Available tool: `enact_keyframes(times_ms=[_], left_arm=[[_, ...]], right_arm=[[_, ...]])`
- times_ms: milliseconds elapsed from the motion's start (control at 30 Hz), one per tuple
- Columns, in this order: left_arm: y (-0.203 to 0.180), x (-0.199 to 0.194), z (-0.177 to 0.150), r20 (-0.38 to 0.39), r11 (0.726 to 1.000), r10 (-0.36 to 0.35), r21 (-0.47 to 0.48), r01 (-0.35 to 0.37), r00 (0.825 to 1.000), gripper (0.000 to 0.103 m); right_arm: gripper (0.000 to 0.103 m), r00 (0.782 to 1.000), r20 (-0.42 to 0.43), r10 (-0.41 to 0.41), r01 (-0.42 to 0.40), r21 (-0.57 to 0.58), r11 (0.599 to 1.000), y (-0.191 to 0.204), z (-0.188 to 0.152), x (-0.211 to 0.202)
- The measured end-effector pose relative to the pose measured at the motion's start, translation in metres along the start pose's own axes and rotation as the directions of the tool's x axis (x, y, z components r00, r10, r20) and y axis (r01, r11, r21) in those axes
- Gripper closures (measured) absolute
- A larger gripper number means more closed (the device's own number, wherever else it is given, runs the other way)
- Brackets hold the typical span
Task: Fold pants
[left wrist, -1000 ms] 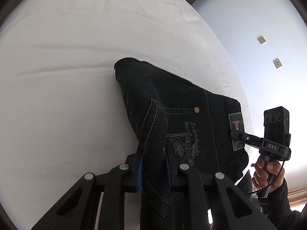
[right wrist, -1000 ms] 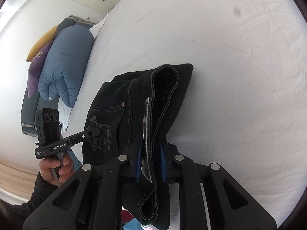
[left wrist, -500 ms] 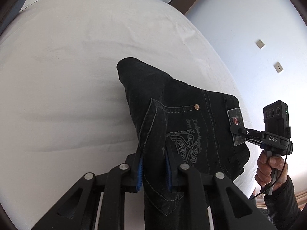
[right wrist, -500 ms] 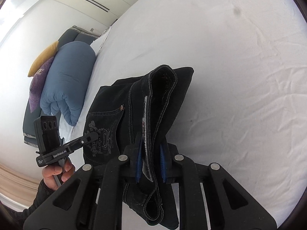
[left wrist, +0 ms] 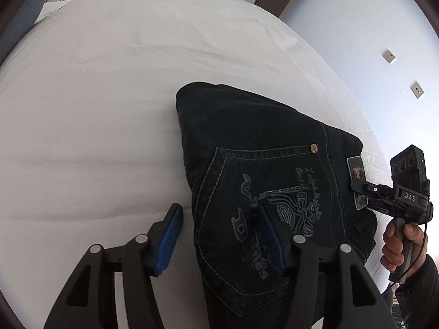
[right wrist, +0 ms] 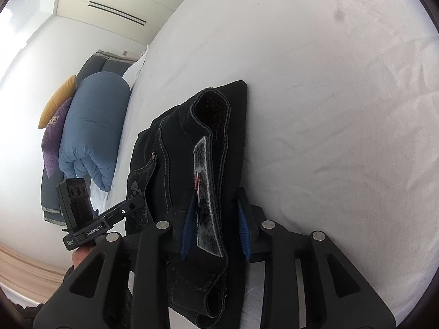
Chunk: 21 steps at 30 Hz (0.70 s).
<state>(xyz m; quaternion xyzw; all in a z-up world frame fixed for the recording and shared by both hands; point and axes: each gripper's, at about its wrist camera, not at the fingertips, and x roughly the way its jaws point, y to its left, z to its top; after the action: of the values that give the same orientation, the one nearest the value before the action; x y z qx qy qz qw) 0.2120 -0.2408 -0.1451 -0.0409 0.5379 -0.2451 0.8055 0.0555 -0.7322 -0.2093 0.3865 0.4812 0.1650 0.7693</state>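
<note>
Folded black jeans (left wrist: 263, 148) with an embroidered back pocket lie on the white bed (left wrist: 109, 82). My left gripper (left wrist: 219, 235) is open; its left pad is off the cloth and its right pad rests on the pocket. In the right wrist view the jeans' waistband (right wrist: 211, 137) with its leather patch stands between the pads of my right gripper (right wrist: 215, 230), which has opened partway and sits loosely around it. Each gripper shows in the other's view: the right one (left wrist: 362, 189) at the waistband, the left one (right wrist: 131, 205) at the pocket.
A rolled blue duvet (right wrist: 93, 131) and yellow and purple pillows (right wrist: 56, 109) sit at the head of the bed. A pale wall with sockets (left wrist: 389, 56) lies beyond the bed's right edge. White sheet stretches all around the jeans.
Both grippers were shut on the jeans; now the left jaws have opened wide and the right jaws have spread partway. The jeans have settled flatter on the bed.
</note>
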Motion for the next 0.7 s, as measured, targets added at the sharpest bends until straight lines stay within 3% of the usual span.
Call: enact_keyframes(times_ms=[33, 133, 200, 233, 300, 367, 433, 500, 567, 633, 700], left_arm=[[0.0, -0.005, -0.002, 0.011, 1.0, 0.016, 0.004, -0.016, 1.0, 0.043], [-0.01, -0.032, -0.009, 0.088, 0.997, 0.074, 0.032, -0.077, 0.993, 0.022], [-0.02, -0.057, -0.017, 0.165, 0.988, 0.126, 0.066, -0.139, 0.978, 0.004], [-0.027, -0.07, -0.022, 0.211, 0.98, 0.159, 0.087, -0.18, 0.964, 0.002], [-0.044, -0.1, -0.035, 0.313, 0.955, 0.221, 0.122, -0.271, 0.923, 0.0], [-0.062, -0.131, -0.051, 0.418, 0.927, 0.263, 0.139, -0.347, 0.87, 0.0], [-0.078, -0.161, -0.065, 0.495, 0.907, 0.296, 0.121, -0.403, 0.817, 0.0], [-0.099, -0.196, -0.081, 0.589, 0.887, 0.322, 0.088, -0.454, 0.742, 0.0], [-0.121, -0.232, -0.096, 0.678, 0.861, 0.344, 0.048, -0.507, 0.649, 0.0], [-0.136, -0.263, -0.11, 0.726, 0.864, 0.33, 0.024, -0.502, 0.603, 0.0], [-0.146, -0.296, -0.127, 0.768, 0.879, 0.301, 0.006, -0.477, 0.565, 0.0]], right_arm=[[0.058, 1.0, 0.006, -0.008, 0.008, 0.005, 1.0, 0.0, -0.001, -0.002], [0.039, 0.997, 0.058, -0.045, 0.045, 0.005, 0.999, 0.008, -0.011, -0.021], [0.038, 0.993, 0.089, -0.073, 0.074, -0.008, 0.997, 0.017, -0.021, -0.039], [0.038, 0.991, 0.101, -0.086, 0.089, -0.024, 0.996, 0.022, -0.026, -0.049], [0.038, 0.981, 0.14, -0.136, 0.148, -0.081, 0.986, 0.039, -0.043, -0.07], [0.038, 0.964, 0.204, -0.171, 0.203, -0.145, 0.968, 0.063, -0.063, -0.091], [0.038, 0.933, 0.291, -0.214, 0.277, -0.198, 0.94, 0.091, -0.085, -0.112], [0.038, 0.888, 0.395, -0.235, 0.349, -0.248, 0.904, 0.123, -0.111, -0.136], [0.036, 0.826, 0.513, -0.232, 0.418, -0.283, 0.863, 0.157, -0.138, -0.163], [0.015, 0.755, 0.624, -0.2, 0.469, -0.302, 0.83, 0.189, -0.164, -0.19], [0.007, 0.651, 0.747, -0.135, 0.521, -0.311, 0.795, 0.217, -0.195, -0.222]])
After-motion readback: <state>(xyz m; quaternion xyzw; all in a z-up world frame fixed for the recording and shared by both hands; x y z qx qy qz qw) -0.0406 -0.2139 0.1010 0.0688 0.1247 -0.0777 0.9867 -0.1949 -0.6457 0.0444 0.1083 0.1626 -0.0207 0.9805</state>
